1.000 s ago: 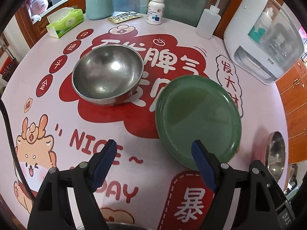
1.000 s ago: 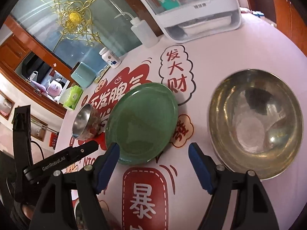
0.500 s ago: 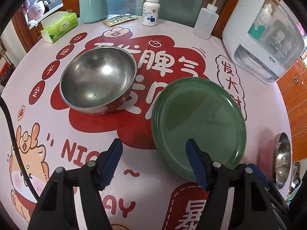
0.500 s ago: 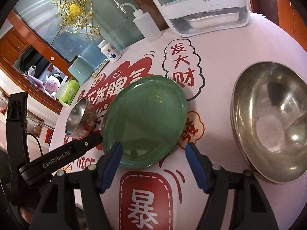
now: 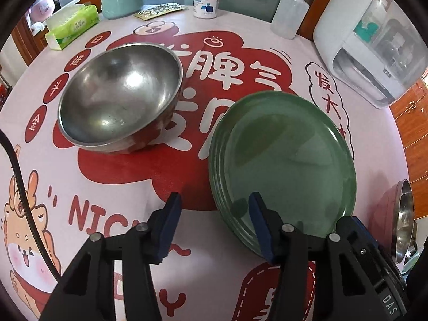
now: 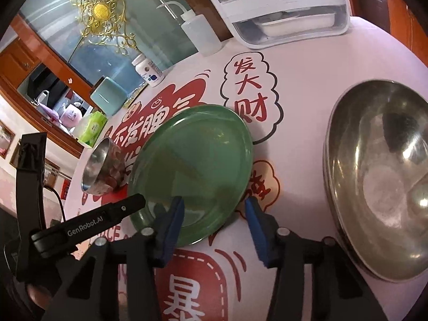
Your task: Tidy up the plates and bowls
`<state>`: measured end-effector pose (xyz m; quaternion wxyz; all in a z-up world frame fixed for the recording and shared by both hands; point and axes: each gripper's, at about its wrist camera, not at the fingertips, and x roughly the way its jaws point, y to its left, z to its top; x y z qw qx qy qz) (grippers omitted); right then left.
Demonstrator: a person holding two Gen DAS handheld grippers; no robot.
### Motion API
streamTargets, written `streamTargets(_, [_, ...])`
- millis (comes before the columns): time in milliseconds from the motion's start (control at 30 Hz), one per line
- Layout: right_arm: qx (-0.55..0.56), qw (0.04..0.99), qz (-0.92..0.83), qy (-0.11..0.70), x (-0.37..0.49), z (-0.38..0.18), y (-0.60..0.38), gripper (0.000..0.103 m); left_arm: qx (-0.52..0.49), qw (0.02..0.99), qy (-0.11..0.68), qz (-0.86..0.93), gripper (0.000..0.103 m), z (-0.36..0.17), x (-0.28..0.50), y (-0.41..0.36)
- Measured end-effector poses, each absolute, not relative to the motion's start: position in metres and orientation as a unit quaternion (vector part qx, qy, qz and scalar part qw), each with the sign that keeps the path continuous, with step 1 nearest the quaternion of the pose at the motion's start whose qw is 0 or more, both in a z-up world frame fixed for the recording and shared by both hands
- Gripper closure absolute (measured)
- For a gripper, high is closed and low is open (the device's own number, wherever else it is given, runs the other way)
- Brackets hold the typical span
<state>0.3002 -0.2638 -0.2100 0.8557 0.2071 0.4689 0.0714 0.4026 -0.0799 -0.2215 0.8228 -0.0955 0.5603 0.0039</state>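
While both grippers hung low over the near rim of the green plate [image 5: 283,160], which lay flat on the bench [image 5: 267,26] at the centre-right of the left wrist view, neither had hold of it. The left gripper [image 5: 214,227] was part open and closing, its right pad over the plate's near-left edge and its left pad over bare cloth; no pad pressed on the rim. The right gripper [image 6: 214,222] was likewise part open and closing, straddling the plate's lower edge at the bottom centre of its view, without contact that I could confirm.

To do this well, I judged each gripper should slide one pad under the thin rim and one above before pinching, since a flat glazed plate gives little to bite. Both should lift level and together.

The steel bowl [image 5: 120,99] sat at the upper left, a second steel bowl [image 6: 379,182] at the right of the right wrist view, well apart from the plate.

Against the earlier frames, both pairs of jaws had narrowed markedly, and plate and bowls loomed larger, the grippers having come down closer.
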Motion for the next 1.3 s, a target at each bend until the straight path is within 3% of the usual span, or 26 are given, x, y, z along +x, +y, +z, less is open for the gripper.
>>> streamTargets(300, [0.202, 0.858, 0.056, 0.469, 0.305, -0.216, -0.265, 0.072, -0.097, 0.824, 0.559, -0.013, 0.069, -0.225, 0.407, -0.078])
streamTargets(367, [0.202, 0.859, 0.054, 0.468, 0.306, -0.218, -0.266, 0.074, -0.101, 0.825, 0.555, -0.021, 0.077, -0.225, 0.407, -0.077])
streamTargets(533, [0.206, 0.860, 0.050, 0.464, 0.306, -0.220, -0.267, 0.079, -0.105, 0.829, 0.549, -0.032, 0.082, -0.225, 0.407, -0.079])
streamTargets(767, [0.212, 0.864, 0.045, 0.454, 0.307, -0.222, -0.269, 0.081, -0.108, 0.829, 0.546, -0.040, 0.083, -0.226, 0.407, -0.078])
streamTargets(867, [0.213, 0.864, 0.040, 0.454, 0.307, -0.223, -0.271, 0.089, -0.105, 0.830, 0.546, -0.039, 0.083, -0.226, 0.407, -0.077])
streamTargets(1300, [0.232, 0.862, 0.054, 0.446, 0.305, -0.222, -0.281, 0.090, -0.104, 0.835, 0.538, -0.049, 0.084, -0.223, 0.401, -0.081])
